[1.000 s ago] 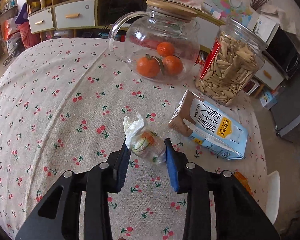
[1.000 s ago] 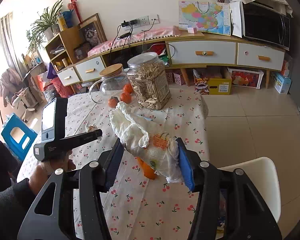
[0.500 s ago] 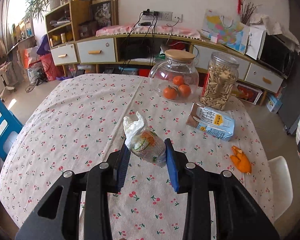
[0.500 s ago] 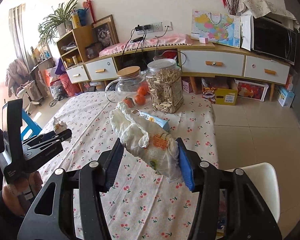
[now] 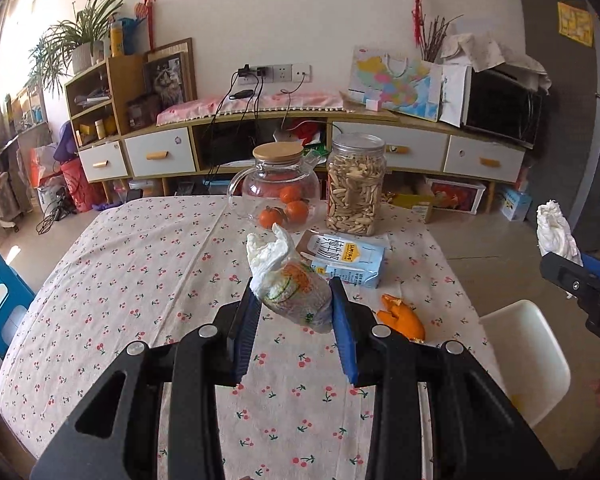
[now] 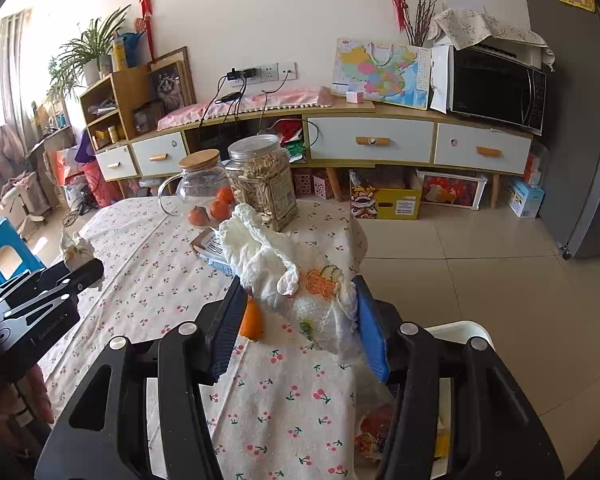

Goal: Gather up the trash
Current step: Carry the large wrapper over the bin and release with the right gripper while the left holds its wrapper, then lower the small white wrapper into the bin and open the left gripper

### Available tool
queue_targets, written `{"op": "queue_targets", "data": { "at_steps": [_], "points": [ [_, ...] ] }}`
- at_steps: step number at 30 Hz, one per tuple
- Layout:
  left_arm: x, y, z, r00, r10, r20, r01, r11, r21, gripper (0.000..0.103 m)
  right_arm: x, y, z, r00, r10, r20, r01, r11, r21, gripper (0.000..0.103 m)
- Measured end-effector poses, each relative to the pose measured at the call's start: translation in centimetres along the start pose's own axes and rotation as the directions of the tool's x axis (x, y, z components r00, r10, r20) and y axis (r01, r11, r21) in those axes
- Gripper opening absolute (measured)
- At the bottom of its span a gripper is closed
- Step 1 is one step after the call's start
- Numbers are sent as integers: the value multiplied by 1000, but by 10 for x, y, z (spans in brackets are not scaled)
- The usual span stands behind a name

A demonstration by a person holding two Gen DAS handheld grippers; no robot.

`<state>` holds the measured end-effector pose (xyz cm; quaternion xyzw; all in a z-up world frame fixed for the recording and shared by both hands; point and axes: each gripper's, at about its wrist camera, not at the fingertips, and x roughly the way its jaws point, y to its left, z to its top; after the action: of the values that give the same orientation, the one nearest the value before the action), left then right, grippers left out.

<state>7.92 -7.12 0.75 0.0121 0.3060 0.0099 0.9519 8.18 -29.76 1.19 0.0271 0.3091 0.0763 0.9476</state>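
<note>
While both grippers are lifted over the cherry-print table [image 5: 148, 264]:
Left wrist view, writing: milk carton [image 5: 346, 258] shows large characters and a yellow badge, too small to read.
Left wrist view, grip: left gripper [image 5: 294, 312] clamps a small crumpled wrapper [image 5: 290, 284] between both blue pads, above the cloth; orange peel [image 5: 402, 316] lies beside.
Right wrist view, writing: jar [image 6: 260, 180] label unreadable.
Right wrist view, grip: right gripper [image 6: 296, 320] pinches a crumpled white tissue [image 6: 284, 272] with an orange print, held off the table.
</note>
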Motion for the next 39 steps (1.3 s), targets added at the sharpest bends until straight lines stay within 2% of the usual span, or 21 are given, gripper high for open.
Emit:
{"op": "queue_targets", "data": {
  "at_steps": [10, 17, 18, 19, 21, 24, 30, 39],
  "points": [
    [-4, -64, -4, 996, -89, -15, 90, 994, 60, 35, -21, -55, -12, 991, -137, 10, 136, 990, 40, 50],
    [-4, -111, -4, 988, -151, -25, 153, 982, 114, 35, -24, -91, -22, 969, -245, -33, 247, 967, 62, 54],
    [-4, -118, -4, 987, -161, -25, 163, 979, 123, 35, -25, -95, -23, 965, -257, -41, 259, 963, 67, 59],
    [-5, -126, -4, 985, -171, -25, 173, 976, 133, 35, -25, -99, -23, 961, -271, -51, 274, 959, 66, 71],
    [-6, -140, -4, 981, -190, -25, 192, 970, 151, 35, -30, -107, -25, 949, -314, -41, 316, 945, 82, 86],
    [-6, -161, -3, 975, -220, -26, 221, 960, 171, 35, -39, -120, -26, 932, -361, -30, 362, 923, 129, 96],
    [-2, -194, -1, 963, -267, -43, 270, 941, 206, 35, -50, -155, -27, 902, -429, -49, 427, 869, 251, 96],
    [8, -237, -4, 936, -338, -101, 352, 912, 211, 38, -67, -185, -28, 869, -494, -39, 477, 813, 332, 96]
  ]
}}
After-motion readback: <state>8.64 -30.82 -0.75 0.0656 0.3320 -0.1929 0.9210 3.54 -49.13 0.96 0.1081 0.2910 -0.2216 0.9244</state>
